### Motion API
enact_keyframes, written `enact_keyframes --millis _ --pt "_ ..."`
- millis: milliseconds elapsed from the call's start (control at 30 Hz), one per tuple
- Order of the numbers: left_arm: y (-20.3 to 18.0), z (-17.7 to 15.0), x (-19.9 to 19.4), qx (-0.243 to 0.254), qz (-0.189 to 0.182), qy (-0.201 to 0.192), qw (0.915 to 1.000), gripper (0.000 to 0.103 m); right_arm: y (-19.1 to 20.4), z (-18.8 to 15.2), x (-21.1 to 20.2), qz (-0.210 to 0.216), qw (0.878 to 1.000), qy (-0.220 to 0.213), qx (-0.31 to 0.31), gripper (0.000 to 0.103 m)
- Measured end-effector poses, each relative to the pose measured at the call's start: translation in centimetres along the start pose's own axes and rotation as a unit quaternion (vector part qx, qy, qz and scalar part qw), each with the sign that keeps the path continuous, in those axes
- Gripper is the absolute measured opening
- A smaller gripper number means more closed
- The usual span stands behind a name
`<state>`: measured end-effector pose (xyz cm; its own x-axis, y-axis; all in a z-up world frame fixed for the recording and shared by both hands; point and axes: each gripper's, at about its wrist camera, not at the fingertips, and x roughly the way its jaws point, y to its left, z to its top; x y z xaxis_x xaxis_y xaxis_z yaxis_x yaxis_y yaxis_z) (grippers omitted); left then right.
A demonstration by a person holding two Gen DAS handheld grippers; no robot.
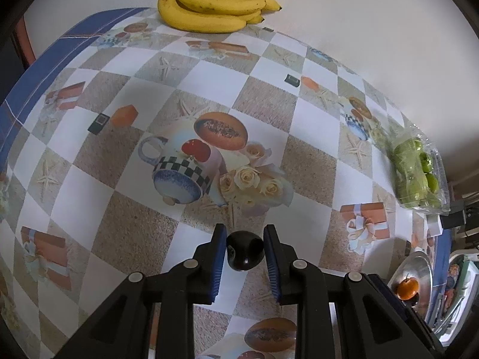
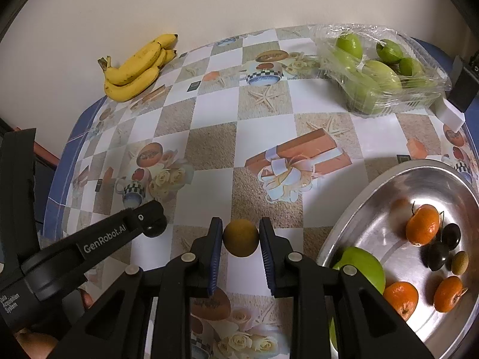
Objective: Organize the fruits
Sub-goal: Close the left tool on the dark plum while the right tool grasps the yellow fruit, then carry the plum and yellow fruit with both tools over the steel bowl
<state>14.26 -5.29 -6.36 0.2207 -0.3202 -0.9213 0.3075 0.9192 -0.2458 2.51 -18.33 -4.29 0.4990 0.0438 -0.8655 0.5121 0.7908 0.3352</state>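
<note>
My left gripper (image 1: 244, 240) is shut on a small dark plum (image 1: 245, 249), held just above the patterned tablecloth; it also shows in the right wrist view (image 2: 155, 227). My right gripper (image 2: 241, 233) is shut on a small round brownish-yellow fruit (image 2: 240, 238). A silver bowl (image 2: 386, 179) at the right holds tangerines (image 2: 422, 225), a green apple (image 2: 363, 266), dark plums (image 2: 443, 245) and a small brown fruit (image 2: 459, 262). The bowl also shows at the right edge of the left wrist view (image 1: 419, 261).
A bunch of bananas (image 1: 206, 6) lies at the table's far edge by the wall, and also shows in the right wrist view (image 2: 139, 67). A clear plastic pack of green fruits (image 2: 380, 68) sits at the far right, with a white block (image 2: 450, 113) beside it.
</note>
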Motion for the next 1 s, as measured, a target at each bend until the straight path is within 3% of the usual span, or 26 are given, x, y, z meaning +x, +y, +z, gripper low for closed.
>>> enact_keyframes --millis 1000 --pt "-2.3 -5.5 -6.2 0.052 0.007 -0.036 0.9980 0.027 -1.5 -5.1 -6.4 -0.002 1.000 -0.016 0.008 0.026"
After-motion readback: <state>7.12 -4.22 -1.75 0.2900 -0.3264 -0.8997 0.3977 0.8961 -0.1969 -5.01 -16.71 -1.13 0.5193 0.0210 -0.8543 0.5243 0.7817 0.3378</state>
